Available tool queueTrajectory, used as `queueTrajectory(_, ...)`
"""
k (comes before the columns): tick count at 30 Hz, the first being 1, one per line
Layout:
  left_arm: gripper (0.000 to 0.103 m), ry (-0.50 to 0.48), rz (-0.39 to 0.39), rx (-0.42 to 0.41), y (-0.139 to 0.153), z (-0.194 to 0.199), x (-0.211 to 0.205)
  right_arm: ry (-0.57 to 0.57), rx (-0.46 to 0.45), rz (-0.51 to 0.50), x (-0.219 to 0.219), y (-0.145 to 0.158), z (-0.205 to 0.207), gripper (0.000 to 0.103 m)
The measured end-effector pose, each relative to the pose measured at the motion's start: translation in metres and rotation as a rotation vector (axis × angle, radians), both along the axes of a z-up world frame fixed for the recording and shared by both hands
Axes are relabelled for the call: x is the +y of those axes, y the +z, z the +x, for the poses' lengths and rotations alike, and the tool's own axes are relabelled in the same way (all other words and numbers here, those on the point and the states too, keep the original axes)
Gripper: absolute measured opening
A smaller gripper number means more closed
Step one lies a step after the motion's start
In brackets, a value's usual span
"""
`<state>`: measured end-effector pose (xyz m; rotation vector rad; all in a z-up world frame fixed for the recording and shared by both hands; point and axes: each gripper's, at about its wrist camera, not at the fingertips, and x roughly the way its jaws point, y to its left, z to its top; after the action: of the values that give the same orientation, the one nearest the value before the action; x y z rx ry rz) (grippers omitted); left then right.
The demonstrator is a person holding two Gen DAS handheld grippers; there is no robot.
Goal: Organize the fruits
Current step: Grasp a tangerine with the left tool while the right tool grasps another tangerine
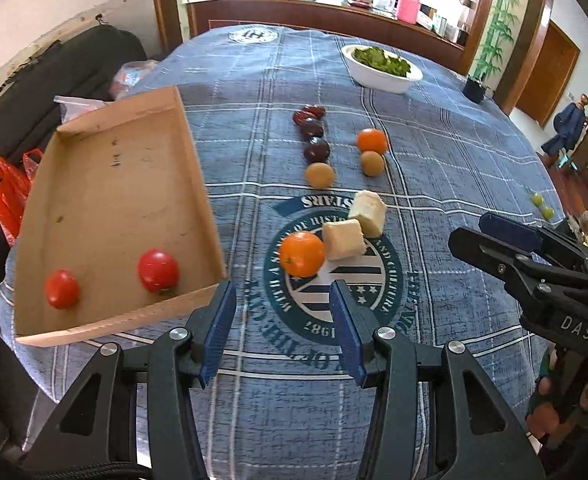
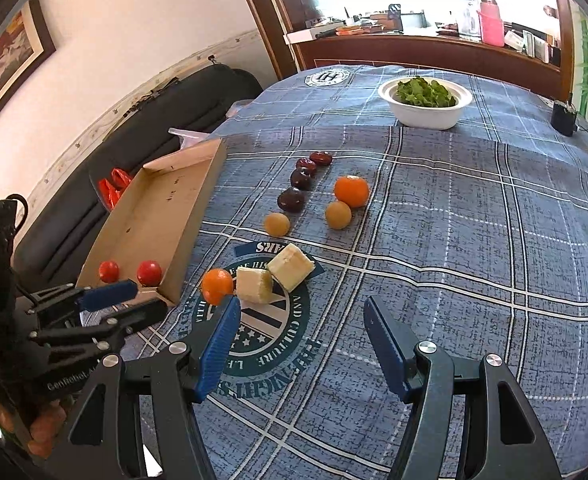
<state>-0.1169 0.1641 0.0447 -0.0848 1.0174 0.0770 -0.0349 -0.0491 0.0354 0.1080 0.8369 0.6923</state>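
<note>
1. Jaws of both the left gripper (image 1: 280, 328) and right gripper (image 2: 302, 344) stand apart, empty, with ribbed blue pads.
2. Nearest, a round orange (image 1: 303, 253) touches a pale cut block (image 1: 343, 239).
3. The shallow cardboard tray (image 1: 106, 184) holds two glossy tomatoes (image 1: 158, 271).
4. Farther, dark plums (image 1: 317, 149) line the plaid-clothed table (image 1: 434, 152).

left gripper (image 1: 282, 304): we're holding it low, jaws spread wide, gripping nothing | right gripper (image 2: 302, 320): we're hovering it alongside, jaws also gaping, nothing between the fingers
</note>
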Motion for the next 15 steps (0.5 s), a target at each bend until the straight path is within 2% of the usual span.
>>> queueTrajectory(9,0.047,-0.017,-0.024,0.027,-0.015,0.013,-0.003,-0.009,0.002,-0.001,-0.001,-0.004,0.007,0.066)
queueTrajectory(15,0.047,-0.023,-0.046,0.055,-0.028,0.024,-0.002,-0.039,0.022,0.003,0.004,-0.008,0.028,0.065)
